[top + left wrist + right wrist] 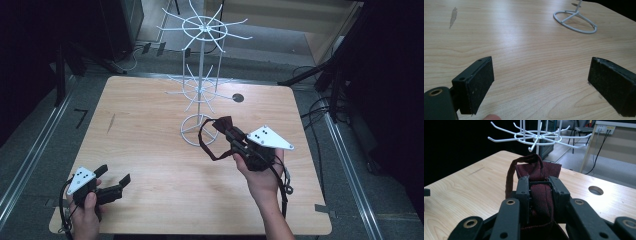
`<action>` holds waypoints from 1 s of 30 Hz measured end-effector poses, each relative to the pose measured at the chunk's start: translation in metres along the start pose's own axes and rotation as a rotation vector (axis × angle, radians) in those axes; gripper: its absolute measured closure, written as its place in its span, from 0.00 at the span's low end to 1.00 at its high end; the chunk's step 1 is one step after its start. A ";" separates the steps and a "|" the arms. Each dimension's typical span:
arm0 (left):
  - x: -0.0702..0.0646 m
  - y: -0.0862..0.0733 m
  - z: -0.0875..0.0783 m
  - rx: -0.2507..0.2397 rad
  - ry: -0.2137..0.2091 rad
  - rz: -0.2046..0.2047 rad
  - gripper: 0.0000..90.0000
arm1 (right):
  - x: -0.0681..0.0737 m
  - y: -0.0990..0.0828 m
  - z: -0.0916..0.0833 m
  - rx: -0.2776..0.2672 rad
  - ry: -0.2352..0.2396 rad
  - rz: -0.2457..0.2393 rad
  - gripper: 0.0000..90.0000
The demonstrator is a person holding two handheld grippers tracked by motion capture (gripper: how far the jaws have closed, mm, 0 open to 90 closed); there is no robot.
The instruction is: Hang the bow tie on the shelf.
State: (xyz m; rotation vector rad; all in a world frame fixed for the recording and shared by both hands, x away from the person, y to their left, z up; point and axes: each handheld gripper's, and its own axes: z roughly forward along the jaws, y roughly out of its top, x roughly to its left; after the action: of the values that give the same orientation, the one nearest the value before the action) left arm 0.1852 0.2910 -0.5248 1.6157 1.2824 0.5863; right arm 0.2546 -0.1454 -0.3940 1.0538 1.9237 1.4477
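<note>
Right gripper (pixel 537 186) clamped on dark red fabric bag (pixel 541 170), strap loop (pixel 205 142) hanging left of it, frame centre in high view, above tabletop (pixel 150 150). White hook stand (pixel 200 75) up-frame and slightly left of bag; lower-tier hooks (pixel 200 90) closest. Right hand nearer stand; loop likely needs carrying up-frame to hook. Left gripper (pixel 112 182) lower left, jaws apart, nothing between.
</note>
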 end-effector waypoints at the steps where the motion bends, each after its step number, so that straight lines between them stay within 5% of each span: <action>1: 0.000 0.000 0.000 0.000 0.000 0.000 0.08 | 0.000 0.000 0.000 0.000 0.000 0.000 0.81; 19: 0.000 0.000 0.000 0.003 -0.004 0.001 0.08 | 0.000 0.019 0.003 -0.036 -0.007 -0.005 0.81; 30: 0.000 0.000 0.000 0.002 -0.004 0.001 0.08 | -0.009 0.022 0.012 -0.022 -0.035 0.032 0.81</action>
State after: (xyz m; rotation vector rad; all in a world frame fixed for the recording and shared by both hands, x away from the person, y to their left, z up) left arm 0.1854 0.2911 -0.5249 1.6184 1.2801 0.5818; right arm 0.2755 -0.1434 -0.3772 1.0981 1.8700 1.4547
